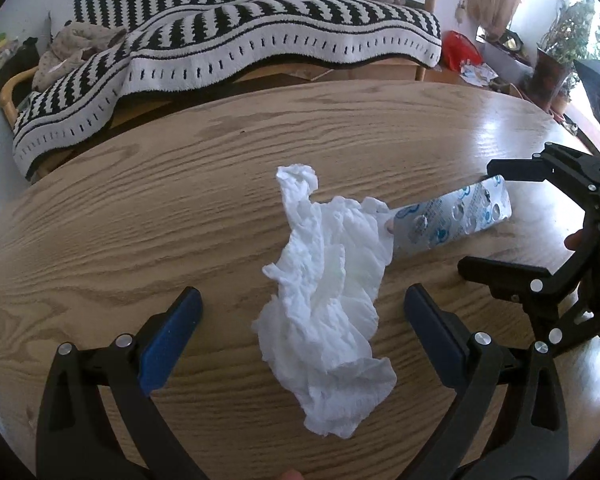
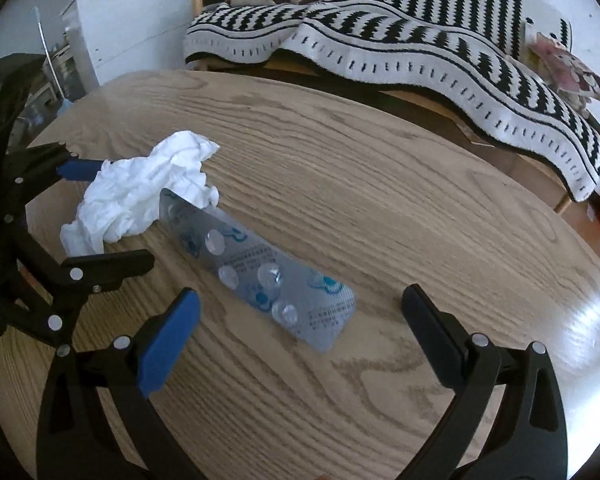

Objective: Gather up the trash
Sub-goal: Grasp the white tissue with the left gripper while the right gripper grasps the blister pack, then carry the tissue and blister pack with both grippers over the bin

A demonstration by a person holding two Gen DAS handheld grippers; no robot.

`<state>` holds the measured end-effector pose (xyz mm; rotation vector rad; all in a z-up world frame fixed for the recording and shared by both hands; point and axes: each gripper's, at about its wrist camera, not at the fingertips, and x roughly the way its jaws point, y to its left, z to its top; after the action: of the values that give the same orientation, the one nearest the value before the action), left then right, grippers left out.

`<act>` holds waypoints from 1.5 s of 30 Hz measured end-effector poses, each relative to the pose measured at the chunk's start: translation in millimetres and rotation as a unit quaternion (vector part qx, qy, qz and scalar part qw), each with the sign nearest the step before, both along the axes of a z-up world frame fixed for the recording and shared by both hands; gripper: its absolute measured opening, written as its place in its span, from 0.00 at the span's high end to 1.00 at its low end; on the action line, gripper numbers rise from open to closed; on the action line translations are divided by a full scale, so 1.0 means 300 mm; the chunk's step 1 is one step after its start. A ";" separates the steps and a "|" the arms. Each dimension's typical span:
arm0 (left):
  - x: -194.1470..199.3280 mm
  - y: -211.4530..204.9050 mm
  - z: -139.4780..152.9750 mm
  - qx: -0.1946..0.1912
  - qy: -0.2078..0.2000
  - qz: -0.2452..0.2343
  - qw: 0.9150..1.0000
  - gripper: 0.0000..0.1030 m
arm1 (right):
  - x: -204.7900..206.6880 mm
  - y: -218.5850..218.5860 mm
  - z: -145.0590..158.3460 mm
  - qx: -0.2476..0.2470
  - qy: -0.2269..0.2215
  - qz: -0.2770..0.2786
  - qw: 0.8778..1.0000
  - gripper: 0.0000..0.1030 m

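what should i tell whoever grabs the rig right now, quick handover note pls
Left claw: open, empty, fingers either side of the crumpled white tissue, not closed on it.
Right claw: open, empty, lined up on the near end of the empty blister pack.
Things: both lie on the wooden table. The blister pack's far end touches the tissue, which partly overlaps it.
Done: nothing picked up yet.
Left: close on the tissue and the pack, lift both, carry them to a bin. No bin shows in either view.
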<state>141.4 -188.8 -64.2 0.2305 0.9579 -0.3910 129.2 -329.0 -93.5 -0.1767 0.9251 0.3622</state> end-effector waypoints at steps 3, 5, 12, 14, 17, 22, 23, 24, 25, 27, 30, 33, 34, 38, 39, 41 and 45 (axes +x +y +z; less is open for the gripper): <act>-0.004 0.000 0.000 -0.003 -0.009 0.006 1.000 0.05 | 0.001 0.002 0.000 0.000 0.000 0.001 1.000 0.05; -0.003 0.000 -0.001 -0.004 -0.012 0.007 1.000 0.05 | 0.003 0.003 0.000 0.000 0.000 0.004 1.000 0.05; -0.004 0.000 -0.003 -0.004 -0.012 0.007 1.000 0.05 | 0.036 0.016 -0.001 -0.006 0.010 0.050 0.999 0.05; -0.004 0.000 -0.001 -0.004 -0.012 0.007 1.000 0.05 | 0.048 0.023 0.001 -0.008 0.013 0.063 0.998 0.05; -0.003 0.001 -0.001 -0.005 -0.012 0.008 1.000 0.05 | 0.061 0.035 0.004 -0.012 0.020 0.070 0.997 0.05; -0.001 0.002 -0.002 -0.005 -0.011 0.008 1.000 0.05 | 0.059 0.036 0.007 -0.011 0.019 0.067 0.998 0.05; -0.001 0.002 -0.002 -0.005 -0.011 0.008 1.000 0.05 | 0.059 0.037 0.008 -0.011 0.020 0.067 0.998 0.05; -0.001 0.002 -0.002 -0.006 -0.011 0.008 1.000 0.05 | 0.059 0.038 0.008 -0.012 0.021 0.067 0.997 0.05; -0.001 0.003 -0.002 -0.005 -0.011 0.009 1.000 0.05 | 0.059 0.039 0.008 -0.014 0.023 0.067 0.997 0.05; -0.004 0.004 -0.003 -0.006 -0.011 0.009 1.000 0.06 | 0.064 0.045 0.011 -0.019 0.034 0.062 0.997 0.05; -0.032 -0.007 0.028 -0.001 -0.038 -0.014 0.999 0.84 | 0.041 0.069 0.048 -0.012 0.033 0.077 0.996 0.71; -0.036 0.003 0.043 -0.010 -0.010 -0.010 1.000 0.86 | 0.008 0.081 0.046 -0.021 0.037 0.064 0.997 0.70; -0.040 0.013 0.050 -0.016 0.000 -0.006 1.000 0.86 | -0.005 0.081 0.047 -0.022 0.037 0.057 0.997 0.70; -0.081 0.043 0.079 -0.026 0.009 0.003 1.000 0.86 | -0.071 0.079 0.059 -0.035 0.036 0.023 0.998 0.70; -0.095 0.050 0.087 -0.030 0.011 0.003 0.999 0.86 | -0.102 0.081 0.068 -0.046 0.030 0.011 0.998 0.70; -0.141 0.057 0.115 -0.032 0.009 0.002 0.999 0.86 | -0.167 0.076 0.091 -0.050 0.023 -0.013 0.998 0.70; -0.251 0.048 0.167 -0.039 0.009 -0.011 0.999 0.86 | -0.318 0.048 0.151 -0.042 0.018 -0.052 0.998 0.70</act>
<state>66.3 -174.5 -14.0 0.1674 0.9558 -0.4502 34.0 -314.5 -48.1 -0.1990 0.9819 0.2318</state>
